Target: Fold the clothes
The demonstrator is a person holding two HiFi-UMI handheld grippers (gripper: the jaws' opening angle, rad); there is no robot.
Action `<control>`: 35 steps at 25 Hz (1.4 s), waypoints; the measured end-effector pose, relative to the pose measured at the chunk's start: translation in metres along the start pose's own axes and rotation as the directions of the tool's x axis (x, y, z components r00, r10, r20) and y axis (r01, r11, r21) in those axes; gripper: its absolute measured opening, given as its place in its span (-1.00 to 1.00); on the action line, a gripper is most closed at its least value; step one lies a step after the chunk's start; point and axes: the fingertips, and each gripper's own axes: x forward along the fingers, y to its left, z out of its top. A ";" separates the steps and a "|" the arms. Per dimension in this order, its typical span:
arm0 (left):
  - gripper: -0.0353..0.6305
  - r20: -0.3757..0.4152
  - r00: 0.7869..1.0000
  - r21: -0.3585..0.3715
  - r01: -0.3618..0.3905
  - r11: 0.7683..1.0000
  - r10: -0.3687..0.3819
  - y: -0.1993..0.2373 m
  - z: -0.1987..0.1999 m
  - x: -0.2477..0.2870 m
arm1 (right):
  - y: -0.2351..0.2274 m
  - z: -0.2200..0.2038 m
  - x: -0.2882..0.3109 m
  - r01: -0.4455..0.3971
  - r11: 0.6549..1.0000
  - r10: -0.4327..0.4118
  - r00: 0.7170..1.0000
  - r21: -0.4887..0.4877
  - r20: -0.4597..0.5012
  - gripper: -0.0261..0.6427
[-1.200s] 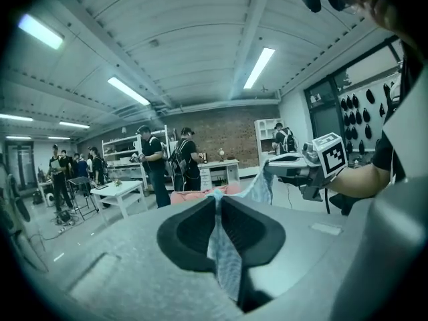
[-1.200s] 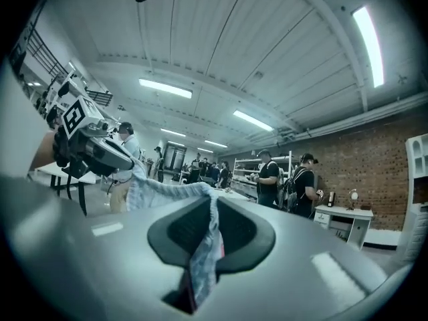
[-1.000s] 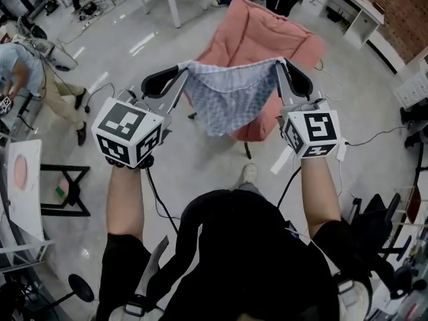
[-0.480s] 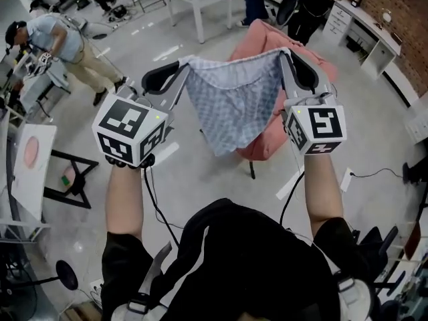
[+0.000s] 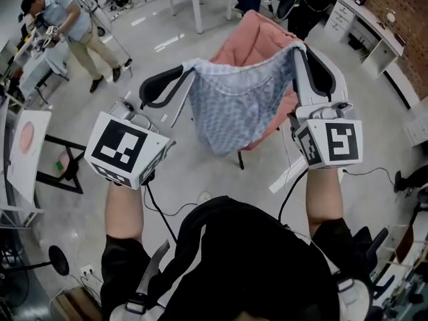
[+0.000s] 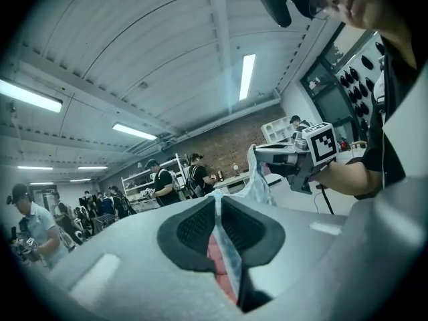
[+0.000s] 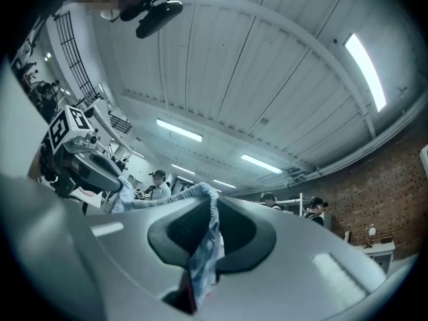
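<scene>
Two top corners held | left gripper (image 5: 188,67) and right gripper (image 5: 298,49) each pinched shut on the garment (image 5: 234,109) | top edge stretched sideways between them, rest hanging.

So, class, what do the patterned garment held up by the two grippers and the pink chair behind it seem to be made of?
Patterned garment: thin, matte woven cloth, perhaps cotton; it sags in soft folds between the left gripper and right gripper. Pink chair: padded, matte textile upholstery, judging by its puffy creases; exact fibre unclear.
</scene>
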 end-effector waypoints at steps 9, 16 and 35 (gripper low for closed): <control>-0.78 0.067 0.972 0.014 0.227 0.974 -0.227 -0.110 0.016 0.080 | -0.083 -0.007 -0.110 0.196 0.978 -0.200 0.978 -0.076 -0.055 -0.82; -0.78 0.078 0.875 0.008 0.478 0.878 -0.477 -0.243 0.027 0.157 | -0.166 -0.032 -0.233 0.398 0.905 -0.422 0.887 -0.152 -0.188 -0.82; -0.78 0.150 0.609 0.101 0.774 0.625 -0.779 -0.422 0.087 0.221 | -0.245 -0.010 -0.416 0.684 0.660 -0.750 0.619 -0.311 -0.231 -0.82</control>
